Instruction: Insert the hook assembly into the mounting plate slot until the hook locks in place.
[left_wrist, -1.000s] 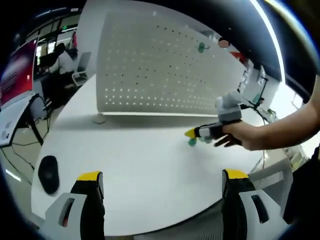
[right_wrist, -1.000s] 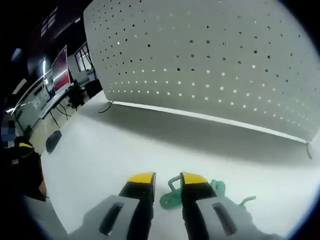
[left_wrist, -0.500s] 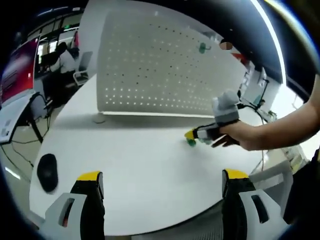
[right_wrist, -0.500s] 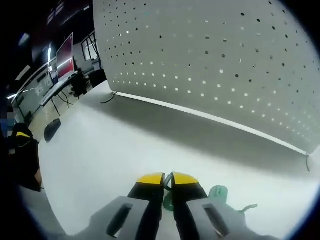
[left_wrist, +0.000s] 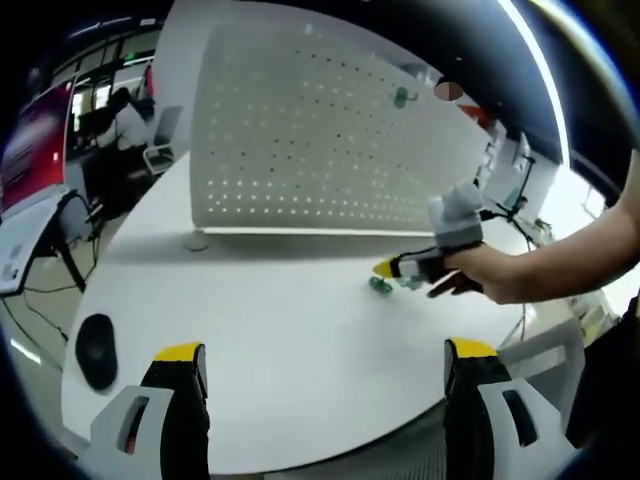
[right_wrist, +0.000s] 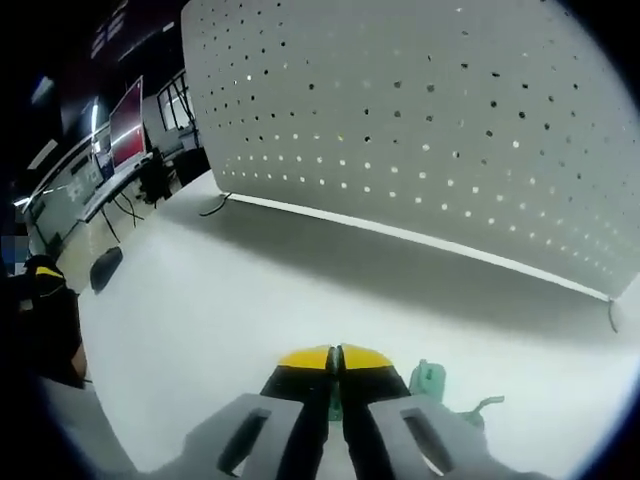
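The white perforated mounting plate (left_wrist: 300, 140) (right_wrist: 430, 120) stands upright at the back of the white table (left_wrist: 270, 330). One green hook (left_wrist: 402, 97) hangs high on it. In the left gripper view my right gripper (left_wrist: 388, 268), held by a hand, is low over the table with a green hook assembly (left_wrist: 380, 285) at its tip. In the right gripper view my right gripper (right_wrist: 335, 356) is shut, with green plastic (right_wrist: 428, 378) showing beside and between its jaws. My left gripper (left_wrist: 325, 352) is open near the table's front edge, holding nothing.
A black mouse (left_wrist: 97, 350) (right_wrist: 105, 268) lies on the table's left side. My left gripper (right_wrist: 45, 275) shows at the far left of the right gripper view. Desks, chairs and monitors (left_wrist: 40, 140) stand beyond the table on the left.
My right gripper's jaws have gone from apart around the green hook to shut on it. The left gripper has stayed still.
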